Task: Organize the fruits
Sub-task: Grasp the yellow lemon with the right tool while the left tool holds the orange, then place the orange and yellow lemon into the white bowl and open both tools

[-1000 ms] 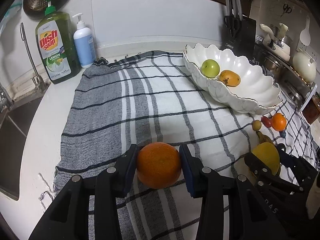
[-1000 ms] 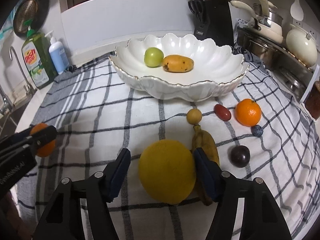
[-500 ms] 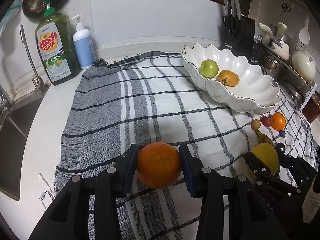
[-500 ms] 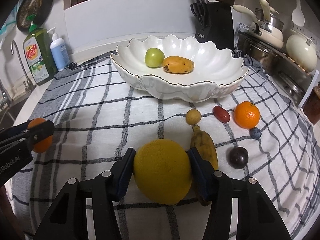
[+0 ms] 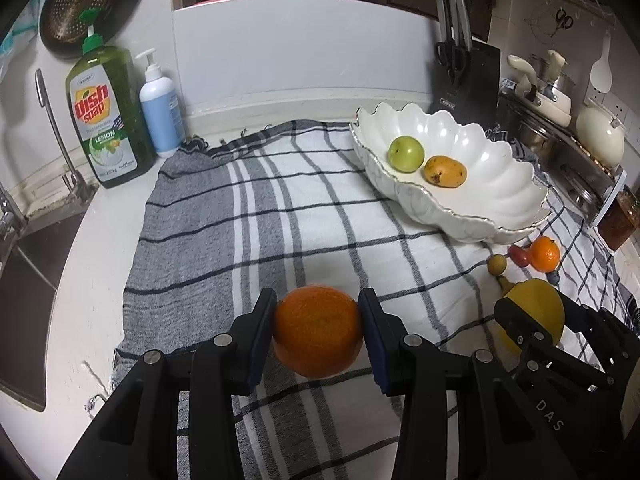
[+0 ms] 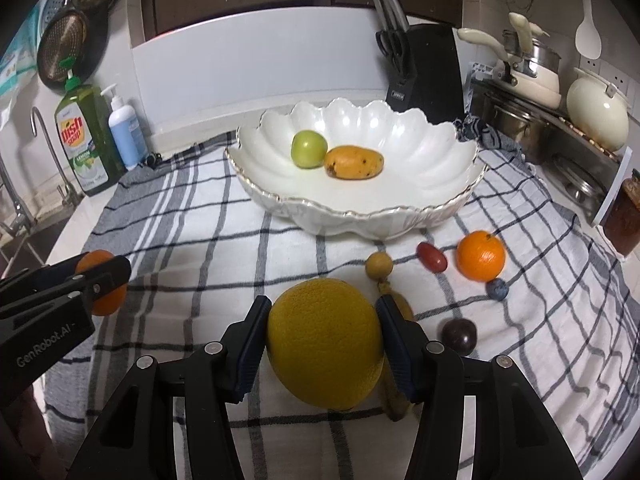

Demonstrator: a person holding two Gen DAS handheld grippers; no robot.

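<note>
Left tool (image 5: 318, 334) clamped on an orange (image 5: 318, 330), pads tight on both sides, over the checked cloth (image 5: 280, 208) nr the worktop's front-left. Right tool (image 6: 322, 346) clamped on a big yellow fruit (image 6: 325, 344) w/ a banana (image 6: 394, 396) just beside it. White bowl (image 6: 400, 216) sits twd the back edge, holding a green apple (image 6: 309, 149) & a mango (image 6: 354, 162), touching.

White counter (image 5: 60, 300) under a checked cloth (image 5: 288, 216); sink (image 5: 20, 280) and tap (image 5: 52, 120) at left; dish soap bottle (image 5: 108, 116), pump bottle (image 5: 160, 108); black knife block (image 6: 424, 68); pots (image 6: 532, 68) at right; dim light
</note>
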